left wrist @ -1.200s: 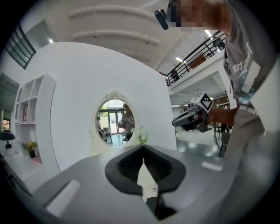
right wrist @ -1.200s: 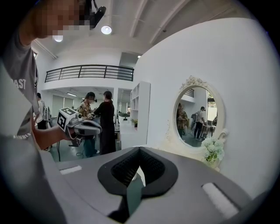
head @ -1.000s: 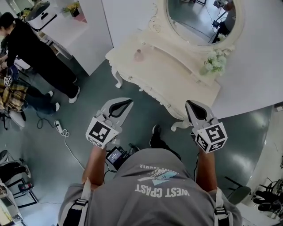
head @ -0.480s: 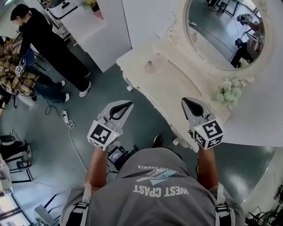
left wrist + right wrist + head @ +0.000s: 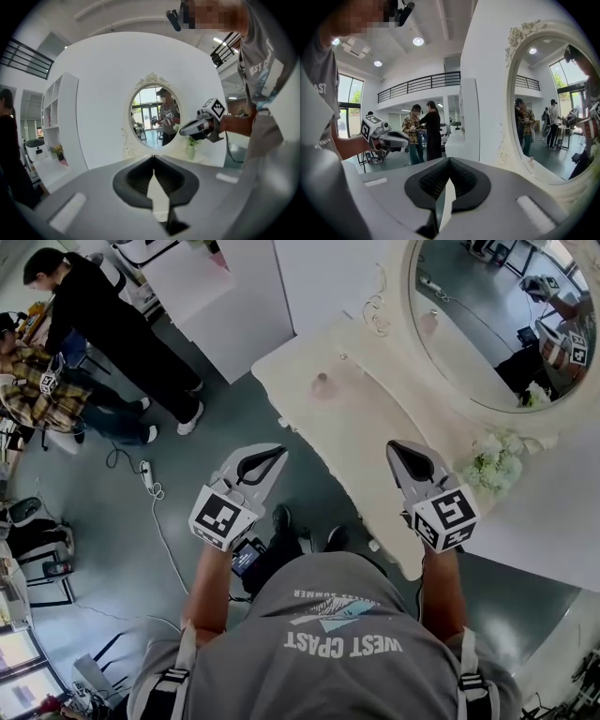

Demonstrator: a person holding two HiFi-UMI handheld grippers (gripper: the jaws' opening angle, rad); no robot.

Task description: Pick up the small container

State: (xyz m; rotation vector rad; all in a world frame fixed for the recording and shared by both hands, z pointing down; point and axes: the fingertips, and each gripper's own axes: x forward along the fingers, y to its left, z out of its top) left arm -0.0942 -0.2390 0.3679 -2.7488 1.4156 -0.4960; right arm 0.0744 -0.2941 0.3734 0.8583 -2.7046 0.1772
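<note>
left gripper [image 5: 275, 452] and right gripper [image 5: 395, 445] both clenched on nothing; small container [image 5: 322, 386] (pink, untouched) sits on vanity table [image 5: 367, 420] at left gripper's 1 o'clock, well apart.

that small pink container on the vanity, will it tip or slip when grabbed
Probably light: the small pink container looks tiny against the vanity top. It sits upright and looks squat, so tipping seems unlikely, though it may slide on that smooth surface. Material unclear.

Small container [image 5: 322, 385], pale pink, rounded, low, upright, standing alone on the cream dressing table [image 5: 375, 432], toward its far left end, left of the oval mirror [image 5: 487, 324]
</note>
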